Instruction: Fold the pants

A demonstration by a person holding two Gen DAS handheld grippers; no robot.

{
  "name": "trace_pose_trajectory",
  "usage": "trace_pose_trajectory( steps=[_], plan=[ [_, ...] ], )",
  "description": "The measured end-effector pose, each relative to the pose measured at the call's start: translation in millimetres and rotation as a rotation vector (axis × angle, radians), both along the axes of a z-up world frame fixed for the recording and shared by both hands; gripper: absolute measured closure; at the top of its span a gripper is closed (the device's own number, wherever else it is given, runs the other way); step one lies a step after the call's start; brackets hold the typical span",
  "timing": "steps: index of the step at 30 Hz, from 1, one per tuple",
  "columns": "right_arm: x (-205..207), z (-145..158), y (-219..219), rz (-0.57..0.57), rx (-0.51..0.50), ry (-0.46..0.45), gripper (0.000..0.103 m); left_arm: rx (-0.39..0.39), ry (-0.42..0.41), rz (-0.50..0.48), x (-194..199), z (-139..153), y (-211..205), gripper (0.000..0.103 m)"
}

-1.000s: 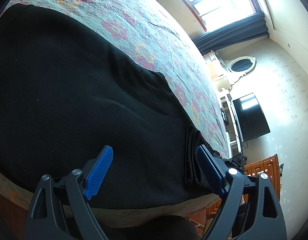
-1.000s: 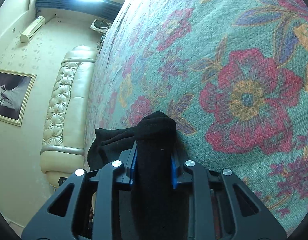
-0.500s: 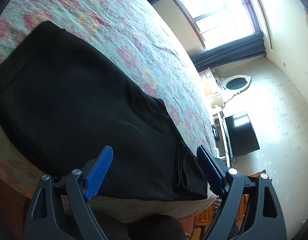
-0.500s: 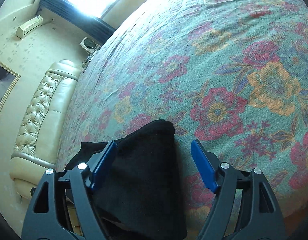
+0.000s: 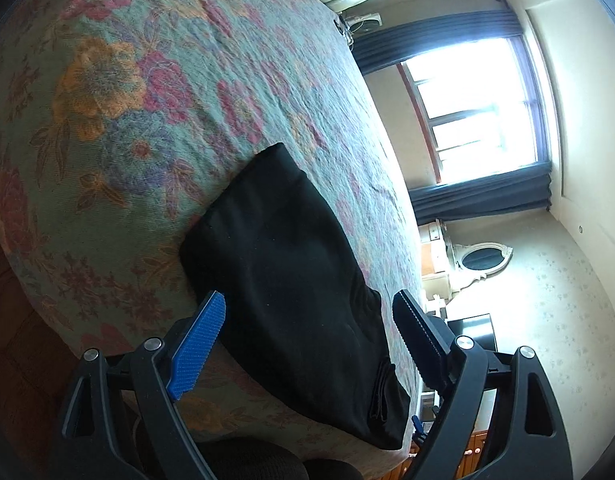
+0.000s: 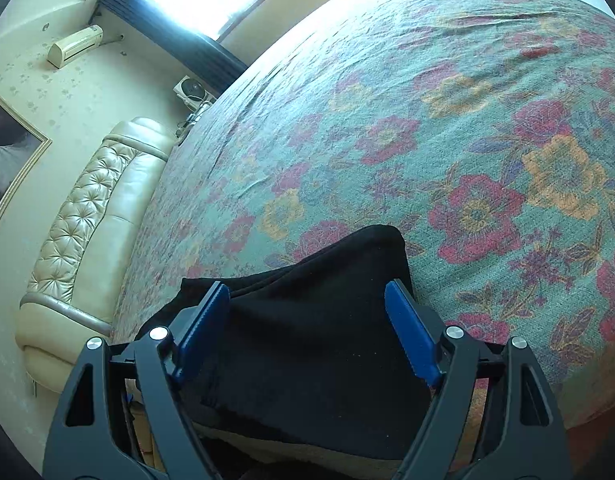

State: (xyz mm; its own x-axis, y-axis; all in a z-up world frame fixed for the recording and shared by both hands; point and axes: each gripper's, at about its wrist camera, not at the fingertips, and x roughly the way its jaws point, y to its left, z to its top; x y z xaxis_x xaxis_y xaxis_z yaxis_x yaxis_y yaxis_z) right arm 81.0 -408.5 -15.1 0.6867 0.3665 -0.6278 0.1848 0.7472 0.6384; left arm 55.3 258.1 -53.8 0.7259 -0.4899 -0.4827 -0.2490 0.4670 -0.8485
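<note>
The black pants (image 5: pixel 291 280) lie folded into a flat rectangle at the near edge of the floral bedspread (image 5: pixel 119 92). They also show in the right wrist view (image 6: pixel 323 340). My left gripper (image 5: pixel 307 344) is open and empty, held above and back from the pants. My right gripper (image 6: pixel 307 332) is open and empty, above the pants' other end. The layered folded edge shows at the pants' near right end in the left wrist view.
A cream tufted headboard (image 6: pixel 87 208) stands at one end of the bed. A bright window with dark curtains (image 5: pixel 483 120) is beyond the bed. A dark TV (image 5: pixel 475 332) and wooden cabinets stand by the wall. The bed's near edge drops to a wooden floor (image 5: pixel 19 360).
My right gripper has opened and let go of the pants, then pulled back and up. My left gripper, open throughout, has drawn back, so the whole folded pants come into view.
</note>
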Motion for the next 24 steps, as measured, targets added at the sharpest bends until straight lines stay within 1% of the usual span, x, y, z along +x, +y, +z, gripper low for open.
trace_pose_trajectory(
  steps=[2, 7, 9, 13, 16, 18, 20, 24],
  plan=[
    [-2.7, 3.5, -3.5, -0.012, 0.005, -0.012, 0.023, 0.016, 0.018, 0.01, -0.5, -6.3, 0.9, 0.019],
    [-3.9, -0.3, -3.4, -0.013, 0.016, -0.004, 0.023, -0.042, 0.039, 0.033, 1.2, -25.0, 4.0, 0.019],
    [-2.7, -2.9, -0.3, -0.005, 0.019, 0.005, 0.023, -0.05, 0.044, 0.038, 2.4, -31.1, 4.9, 0.019],
    [-0.6, -4.9, 4.6, 0.012, 0.01, 0.013, 0.023, -0.059, 0.035, 0.032, 11.4, -36.8, 2.4, 0.019],
    [-0.2, -7.1, 5.6, 0.017, 0.01, 0.022, 0.023, -0.072, 0.013, 0.038, 16.9, -36.9, 9.2, 0.019],
    [0.4, -9.8, 5.9, 0.018, 0.011, 0.03, 0.023, -0.073, 0.018, 0.03, 21.4, -37.7, 11.8, 0.019],
    [0.5, -13.0, 5.7, 0.018, 0.013, 0.036, 0.023, -0.093, 0.038, 0.015, 25.3, -41.4, 17.2, 0.019],
    [0.6, -12.5, 4.7, 0.019, 0.017, 0.035, 0.023, -0.15, 0.07, -0.093, 37.1, -42.6, 35.0, 0.019]
  ],
)
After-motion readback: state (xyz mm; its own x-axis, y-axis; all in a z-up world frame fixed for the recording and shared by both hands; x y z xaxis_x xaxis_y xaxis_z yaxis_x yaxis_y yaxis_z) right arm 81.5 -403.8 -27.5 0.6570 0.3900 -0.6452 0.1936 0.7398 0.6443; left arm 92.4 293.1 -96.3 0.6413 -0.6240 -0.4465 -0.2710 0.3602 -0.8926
